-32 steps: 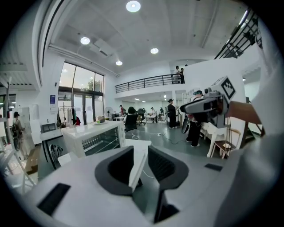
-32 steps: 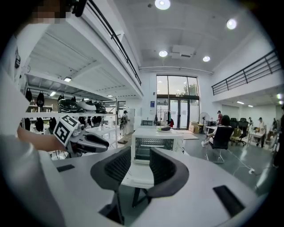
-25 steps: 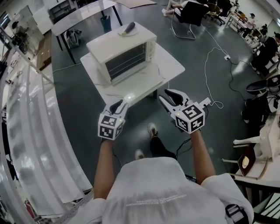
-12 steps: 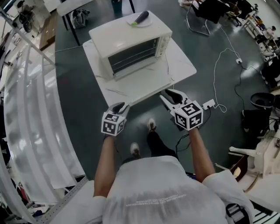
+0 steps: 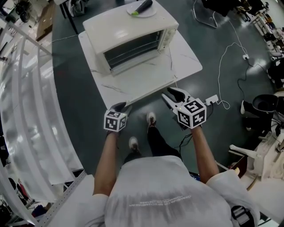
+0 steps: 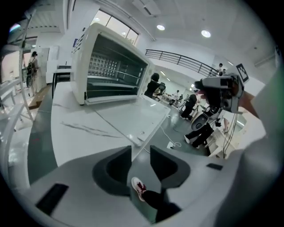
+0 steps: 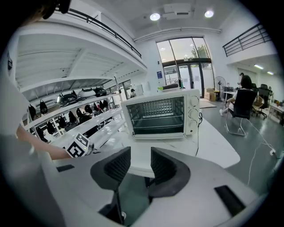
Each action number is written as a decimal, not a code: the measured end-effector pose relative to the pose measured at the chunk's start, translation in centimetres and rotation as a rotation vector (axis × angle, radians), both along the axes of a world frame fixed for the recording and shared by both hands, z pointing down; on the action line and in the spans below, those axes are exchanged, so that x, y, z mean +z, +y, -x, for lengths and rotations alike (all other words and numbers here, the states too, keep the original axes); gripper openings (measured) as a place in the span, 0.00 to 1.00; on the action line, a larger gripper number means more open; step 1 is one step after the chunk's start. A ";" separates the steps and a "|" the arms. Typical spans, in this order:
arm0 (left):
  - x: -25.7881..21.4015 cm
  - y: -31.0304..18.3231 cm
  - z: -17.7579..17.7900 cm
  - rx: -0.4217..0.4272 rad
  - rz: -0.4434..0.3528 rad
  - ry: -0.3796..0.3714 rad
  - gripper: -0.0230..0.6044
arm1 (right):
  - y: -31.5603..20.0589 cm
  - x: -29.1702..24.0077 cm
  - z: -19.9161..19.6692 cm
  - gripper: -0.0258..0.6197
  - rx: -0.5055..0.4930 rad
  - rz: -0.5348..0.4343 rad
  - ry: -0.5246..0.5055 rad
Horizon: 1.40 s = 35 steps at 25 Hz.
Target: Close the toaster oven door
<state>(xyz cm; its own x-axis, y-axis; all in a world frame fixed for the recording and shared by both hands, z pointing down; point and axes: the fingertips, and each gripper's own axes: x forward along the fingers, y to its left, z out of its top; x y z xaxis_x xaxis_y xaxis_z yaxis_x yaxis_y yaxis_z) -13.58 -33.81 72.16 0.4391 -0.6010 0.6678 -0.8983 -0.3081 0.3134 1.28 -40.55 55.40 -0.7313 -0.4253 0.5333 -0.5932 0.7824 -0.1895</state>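
Observation:
A white toaster oven (image 5: 133,33) stands on a white marble table (image 5: 188,60). Its glass door (image 6: 133,116) lies open and flat on the table in front of it, with the wire racks inside showing. My left gripper (image 5: 120,106) hangs at the table's front edge, short of the door's handle (image 6: 136,140). Its jaws are opening and hold nothing; in the left gripper view (image 6: 140,156) only the floor and a shoe show between them. My right gripper (image 5: 173,95) is off the table's front right corner, facing the oven (image 7: 159,113), open and empty.
A plate with a dark and green item (image 5: 142,7) rests on the oven's top. A white cable and power strip (image 5: 212,99) lie on the floor at the right. A long white shelf rail (image 5: 26,102) runs down the left side. Chairs and people fill the far right.
The table and oven have come closer and larger in the head view. Both grippers have kept their low place by the table's front edge.

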 end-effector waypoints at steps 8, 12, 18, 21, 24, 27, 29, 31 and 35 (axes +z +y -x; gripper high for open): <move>2.0 -1.8 -0.7 -0.052 -0.014 0.074 0.32 | -0.4 1.4 -1.2 0.25 0.008 0.029 0.028; 2.4 -2.4 -0.9 -0.062 -0.022 0.066 0.32 | -0.9 1.5 -2.3 0.25 0.028 0.029 0.038; 2.3 -3.0 -1.7 -0.065 -0.032 0.048 0.25 | -1.0 1.5 -2.7 0.25 0.039 0.026 0.042; 2.0 -3.0 -1.6 -0.076 -0.031 0.043 0.25 | -1.0 1.2 -2.5 0.25 0.039 0.019 0.040; 1.2 -3.1 -1.5 -0.069 -0.040 0.032 0.24 | -1.2 0.8 -2.4 0.25 0.040 0.007 0.038; 0.0 -3.2 -1.4 -0.065 -0.062 0.026 0.22 | -1.5 0.1 -2.3 0.24 0.042 -0.014 0.037; -1.0 -3.3 -1.2 -0.063 -0.084 0.015 0.22 | -1.9 -0.6 -2.0 0.25 0.047 -0.033 0.030; -2.1 -3.6 -1.1 -0.063 -0.106 0.008 0.22 | -2.2 -1.5 -1.8 0.25 0.052 -0.053 0.021; -4.5 -4.1 -0.9 -0.074 -0.164 0.012 0.22 | -2.8 -3.2 -1.4 0.25 0.056 -0.097 0.007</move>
<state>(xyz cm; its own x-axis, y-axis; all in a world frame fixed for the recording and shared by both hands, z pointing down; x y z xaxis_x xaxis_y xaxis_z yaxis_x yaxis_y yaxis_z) -12.71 -37.95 67.64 0.3970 -0.7324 0.5532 -0.9168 -0.2887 0.2758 2.66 -43.32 52.19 -0.7014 -0.5151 0.4926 -0.6373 0.7627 -0.1099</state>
